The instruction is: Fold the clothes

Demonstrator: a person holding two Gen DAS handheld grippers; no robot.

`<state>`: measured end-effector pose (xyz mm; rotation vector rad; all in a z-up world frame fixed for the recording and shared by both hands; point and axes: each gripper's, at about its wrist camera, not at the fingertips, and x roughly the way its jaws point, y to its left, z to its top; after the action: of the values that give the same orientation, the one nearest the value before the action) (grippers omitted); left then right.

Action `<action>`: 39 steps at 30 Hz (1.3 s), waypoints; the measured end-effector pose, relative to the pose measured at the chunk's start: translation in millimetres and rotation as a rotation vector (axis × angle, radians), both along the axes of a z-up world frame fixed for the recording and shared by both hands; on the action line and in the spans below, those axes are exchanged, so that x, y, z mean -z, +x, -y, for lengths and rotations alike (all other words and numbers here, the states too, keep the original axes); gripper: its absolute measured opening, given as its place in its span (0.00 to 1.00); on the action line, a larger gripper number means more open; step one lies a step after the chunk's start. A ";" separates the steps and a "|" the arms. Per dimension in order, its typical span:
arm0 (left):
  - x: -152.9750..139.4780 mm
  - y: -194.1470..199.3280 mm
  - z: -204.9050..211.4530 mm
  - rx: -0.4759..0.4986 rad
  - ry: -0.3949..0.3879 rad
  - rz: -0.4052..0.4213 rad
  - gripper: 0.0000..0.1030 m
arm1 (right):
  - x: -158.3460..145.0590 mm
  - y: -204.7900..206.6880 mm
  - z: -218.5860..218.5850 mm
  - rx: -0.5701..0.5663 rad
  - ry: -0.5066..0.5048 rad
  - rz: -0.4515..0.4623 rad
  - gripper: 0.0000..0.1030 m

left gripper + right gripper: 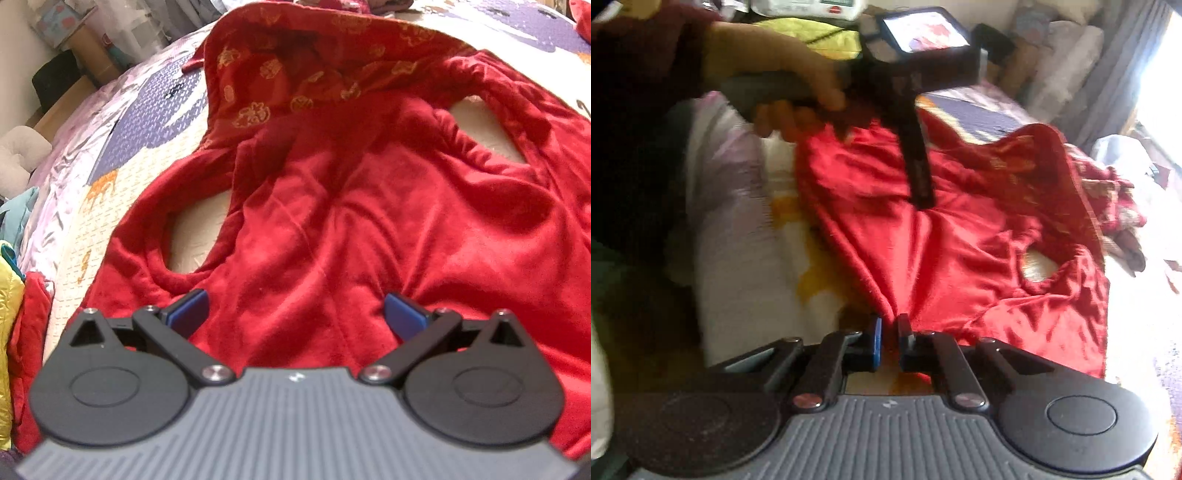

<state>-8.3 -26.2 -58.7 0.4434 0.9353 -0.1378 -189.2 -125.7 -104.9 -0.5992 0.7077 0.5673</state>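
Red sleeveless garment (332, 229), plush velvet-like face, lies spread on a bed (155, 122) covered by a patterned sheet in cream, purple and orange. Both armholes show bedding through them, so the body is opened out flat rather than stacked. The far part is turned up, showing red lining with gold motifs (295, 74); whether that is a hood or a flipped panel, cannot tell.

Left hand-held gripper (295, 317): jaws wide apart, blue pads either side of the plush fabric, nothing between them. In the right wrist view its black fingers point down onto the middle of the cloth, creases radiating from that spot. Judgement: it presses or pins the cloth, or is set to pinch it. The person's hand (775, 74) wraps its grey handle.

Right hand-held gripper (889, 339): jaws nearly together, clamped on a gathered corner of the garment's near edge. Pleats fan away from the pinch, so the cloth is under pull. Judgement: one edge is held taut against the pinned middle, either to smooth the piece or to carry the edge over as a fold. Pictures do not settle which.

Containers: none in use. Loose heap of clothes at the bed's edge (22, 314), yellow, red and teal pieces; a further crumpled red-gold cloth (1119, 206) lies beyond the garment. Cardboard boxes (85, 48) beside the bed; contents not visible.
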 end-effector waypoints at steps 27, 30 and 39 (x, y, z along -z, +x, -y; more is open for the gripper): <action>-2.6 66.4 60.4 -0.115 -0.027 0.112 1.00 | -16.7 128.6 75.3 0.614 0.425 0.062 0.10; 10.8 70.9 65.4 -0.097 -0.010 0.109 1.00 | 7.2 155.1 78.6 0.691 0.427 -0.023 0.11; 3.9 63.6 54.4 -0.048 -0.055 0.126 1.00 | 5.7 155.8 84.9 0.740 0.465 0.007 0.17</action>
<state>55.3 -80.7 -62.5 0.3745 0.8161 -0.0910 -33.4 -210.7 -110.5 0.1103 0.7018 0.0259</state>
